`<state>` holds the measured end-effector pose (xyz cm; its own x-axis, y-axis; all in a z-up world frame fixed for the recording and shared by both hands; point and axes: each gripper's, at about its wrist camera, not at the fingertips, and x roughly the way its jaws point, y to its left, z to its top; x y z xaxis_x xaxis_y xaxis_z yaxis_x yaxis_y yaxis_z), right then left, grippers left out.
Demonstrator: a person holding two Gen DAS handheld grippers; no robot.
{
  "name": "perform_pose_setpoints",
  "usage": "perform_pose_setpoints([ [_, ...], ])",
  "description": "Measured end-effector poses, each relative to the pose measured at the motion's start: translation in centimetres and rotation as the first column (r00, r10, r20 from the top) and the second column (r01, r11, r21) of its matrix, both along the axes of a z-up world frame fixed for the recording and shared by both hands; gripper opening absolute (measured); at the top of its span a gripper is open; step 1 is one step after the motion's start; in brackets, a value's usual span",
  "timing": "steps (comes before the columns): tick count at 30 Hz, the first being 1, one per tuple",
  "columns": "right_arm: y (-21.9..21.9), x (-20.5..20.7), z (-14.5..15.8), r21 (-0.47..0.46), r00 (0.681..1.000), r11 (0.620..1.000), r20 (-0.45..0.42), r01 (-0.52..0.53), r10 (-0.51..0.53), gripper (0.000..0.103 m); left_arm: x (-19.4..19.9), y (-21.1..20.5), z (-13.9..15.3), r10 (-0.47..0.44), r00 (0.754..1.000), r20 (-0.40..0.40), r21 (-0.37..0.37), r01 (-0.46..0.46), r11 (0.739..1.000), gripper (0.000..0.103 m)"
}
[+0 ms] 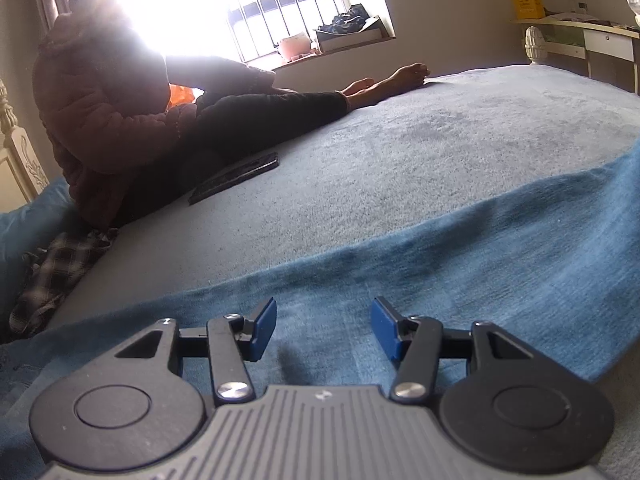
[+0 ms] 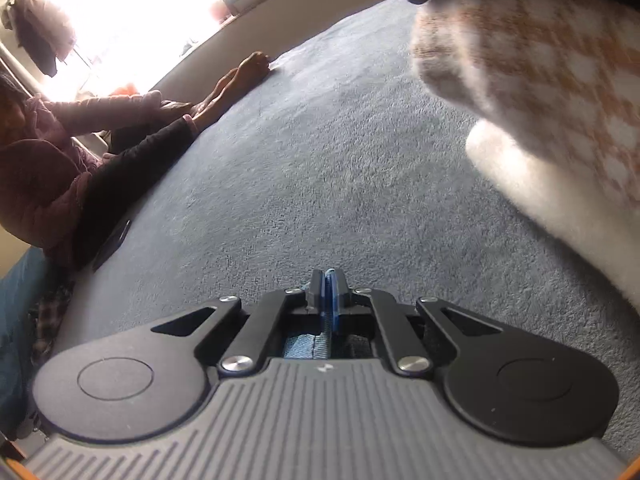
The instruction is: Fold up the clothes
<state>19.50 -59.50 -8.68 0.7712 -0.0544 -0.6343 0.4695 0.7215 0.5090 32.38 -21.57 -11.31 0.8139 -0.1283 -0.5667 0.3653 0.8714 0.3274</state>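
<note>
A blue fleece garment (image 1: 460,248) lies spread across the near part of the grey bed cover (image 1: 400,152). In the left wrist view my left gripper (image 1: 324,326) stands open just above this blue cloth, with nothing between its blue pads. In the right wrist view my right gripper (image 2: 329,296) is shut on a thin edge of the same blue garment (image 2: 304,346), which shows between the pads and under the jaws. A fuzzy white and orange checked sleeve (image 2: 540,92) fills the upper right of that view.
A person in a padded jacket (image 1: 112,112) sits on the bed at the left, legs stretched toward the window wall. A dark phone (image 1: 234,178) lies beside them. A plaid garment (image 1: 56,272) is bunched at the left edge. A desk (image 1: 592,36) stands far right.
</note>
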Motion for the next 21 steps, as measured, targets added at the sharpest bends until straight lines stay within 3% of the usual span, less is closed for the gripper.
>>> perform_pose_setpoints([
  [5,-0.1,-0.6,0.1,0.021,0.997,1.000,0.070,0.010,-0.011,0.001,0.1,0.0,0.2,0.004,1.000,0.021,0.016,-0.005,1.000,0.054],
  [10,-0.9,-0.8,-1.5,0.026,0.998,0.998,0.045,0.050,-0.051,0.000,0.3,0.0,-0.3,0.012,1.000,0.020,0.036,-0.013,0.999,0.054],
  [13,-1.5,-1.8,-0.3,0.029,0.988,0.996,0.123,0.087,-0.090,0.000,0.4,0.0,-0.1,0.011,1.000,0.025,0.037,-0.012,0.999,0.054],
  [17,-1.5,-1.8,-0.7,0.004,0.996,0.997,0.033,0.082,-0.082,0.002,0.5,0.3,0.2,0.025,1.000,0.015,0.030,-0.025,0.999,0.054],
  [21,1.5,-2.8,1.3,-0.065,1.000,0.998,0.019,0.012,-0.011,0.004,-0.2,1.2,1.8,0.041,0.999,0.016,-0.003,-0.041,0.999,0.054],
])
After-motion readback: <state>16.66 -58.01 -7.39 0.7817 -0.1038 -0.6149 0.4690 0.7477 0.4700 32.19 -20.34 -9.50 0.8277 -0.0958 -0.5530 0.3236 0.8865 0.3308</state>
